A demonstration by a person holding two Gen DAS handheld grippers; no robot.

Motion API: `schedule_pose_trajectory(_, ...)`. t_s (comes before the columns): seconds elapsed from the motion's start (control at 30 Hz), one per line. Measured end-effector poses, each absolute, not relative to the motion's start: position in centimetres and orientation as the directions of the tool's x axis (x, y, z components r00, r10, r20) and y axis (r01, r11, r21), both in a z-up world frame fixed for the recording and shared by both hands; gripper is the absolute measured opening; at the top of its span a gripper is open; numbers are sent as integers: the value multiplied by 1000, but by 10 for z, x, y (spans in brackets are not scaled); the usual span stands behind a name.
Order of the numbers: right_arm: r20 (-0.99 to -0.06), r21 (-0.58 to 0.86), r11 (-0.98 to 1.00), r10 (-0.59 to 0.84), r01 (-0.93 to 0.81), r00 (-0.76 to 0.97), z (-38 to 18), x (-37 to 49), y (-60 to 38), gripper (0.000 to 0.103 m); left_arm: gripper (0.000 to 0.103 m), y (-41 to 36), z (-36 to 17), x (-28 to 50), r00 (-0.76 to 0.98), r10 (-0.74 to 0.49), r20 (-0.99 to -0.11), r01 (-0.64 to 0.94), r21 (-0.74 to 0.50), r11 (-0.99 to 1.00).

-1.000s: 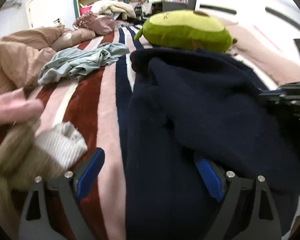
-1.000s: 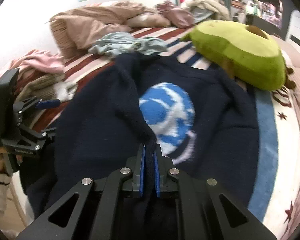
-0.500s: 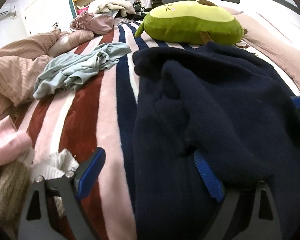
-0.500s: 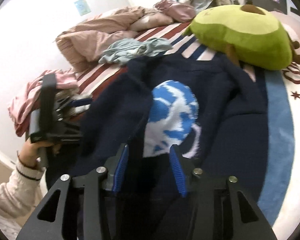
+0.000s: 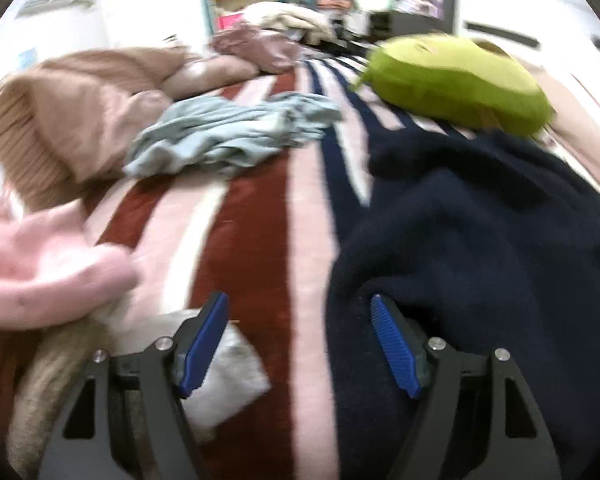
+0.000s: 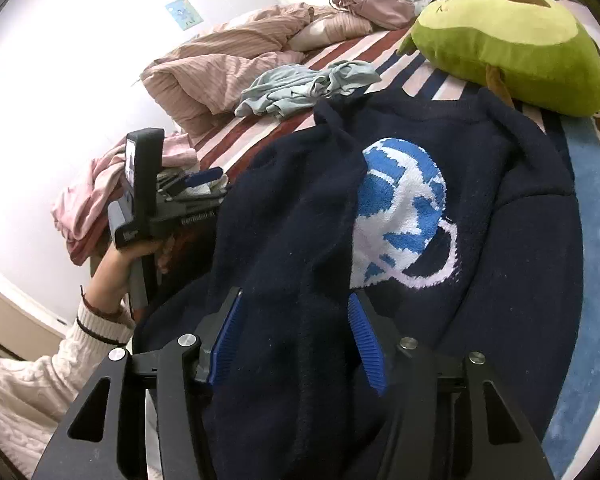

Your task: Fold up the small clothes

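- Jaws of your right gripper [image 6: 294,334] are spreading apart, blue pads on either side of a raised fold of the navy sweater [image 6: 440,208]; the pads stand clear of the knit and pinch nothing.
- Your left gripper [image 5: 300,344] is narrowing its jaws, yet they remain well apart. Its right pad lies just at the sweater's near edge [image 5: 480,248], its left pad over a scrap of white ribbed cloth [image 5: 228,376]; between them is only the striped blanket [image 5: 260,216]. That view is smeared by motion, so whether the right pad actually touches the knit you cannot tell for sure.
- The sweater is dark navy, thick and fuzzy, spread front-up across the bed with its neckline toward the far end. A knitted blue-and-white planet with a pale ring sits on the chest. One sleeve is folded inward over the front and partly covers the planet's left side; the near hem bunches up beneath your right gripper.
- Your left hand [image 6: 118,260], in a cream cable-knit sleeve [image 6: 28,376], holds its gripper at the sweater's left edge, beside a pink garment [image 6: 96,196].
- Farther out, a crumpled pale-blue garment [image 6: 308,84] lies on the stripes just beyond the sweater's shoulder.
- A green avocado plush [image 6: 512,36] rests against the sweater's collar side, and a rumpled pinkish duvet [image 6: 220,68] is heaped at the far left.
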State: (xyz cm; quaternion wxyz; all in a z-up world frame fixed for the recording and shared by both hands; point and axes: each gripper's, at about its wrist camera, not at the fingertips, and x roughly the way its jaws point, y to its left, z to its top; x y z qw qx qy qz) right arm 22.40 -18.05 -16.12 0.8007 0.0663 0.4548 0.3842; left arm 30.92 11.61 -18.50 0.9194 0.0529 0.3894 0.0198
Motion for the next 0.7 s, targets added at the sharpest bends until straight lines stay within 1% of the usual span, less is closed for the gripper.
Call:
schedule_pose_trajectory(0.03,-679,455,698,673,-553,292,-161,222,-181,50,66,121,-184,309,700,103,-707,-28,116,993)
schedule_pose_trajectory(0.07,-683,450,703,668,-551,294,-162,220,-181,50,51,129,-182,309,701,164,-694,-90,142,986)
schedule_pose_trajectory(0.1,-690,440,711,659,-548,301,-162,217,-182,50,46,134,-181,309,696,191,-692,-120,150,981)
schedule_pose_trajectory(0.13,-695,434,719,651,-544,306,-163,214,-183,50,46,138,-181,310,686,176,-706,-118,131,984)
schedule_pose_trajectory(0.2,-702,427,731,639,-533,314,-164,212,-186,50,56,136,-178,307,676,65,-734,-42,50,998)
schedule_pose_trajectory(0.23,-705,423,739,632,-525,323,-165,209,-189,50,68,131,-175,302,685,48,-727,-22,46,999)
schedule_pose_trajectory(0.27,-705,420,745,627,-518,331,-165,207,-193,50,74,126,-173,297,697,47,-715,-12,54,998)
schedule_pose_trajectory(0.33,-695,423,758,623,-497,359,-162,199,-205,50,76,117,-167,288,714,36,-700,10,62,998)
schedule_pose_trajectory(0.4,-683,417,777,610,-472,402,-155,186,-219,50,77,110,-158,277,726,7,-688,28,40,999)
schedule_pose_trajectory(0.47,-678,387,808,576,-445,456,-147,171,-233,50,84,103,-148,263,745,-24,-666,46,16,999)
schedule_pose_trajectory(0.5,-677,377,819,563,-433,475,-144,165,-238,52,85,99,-141,255,757,-37,-652,54,6,999)
schedule_pose_trajectory(0.6,-677,343,867,496,-363,544,-139,139,-267,54,86,89,-122,229,788,-80,-611,82,-24,996)
schedule_pose_trajectory(0.7,-702,297,911,412,-287,581,-148,116,-294,56,86,75,-104,201,800,-147,-582,134,-65,989)
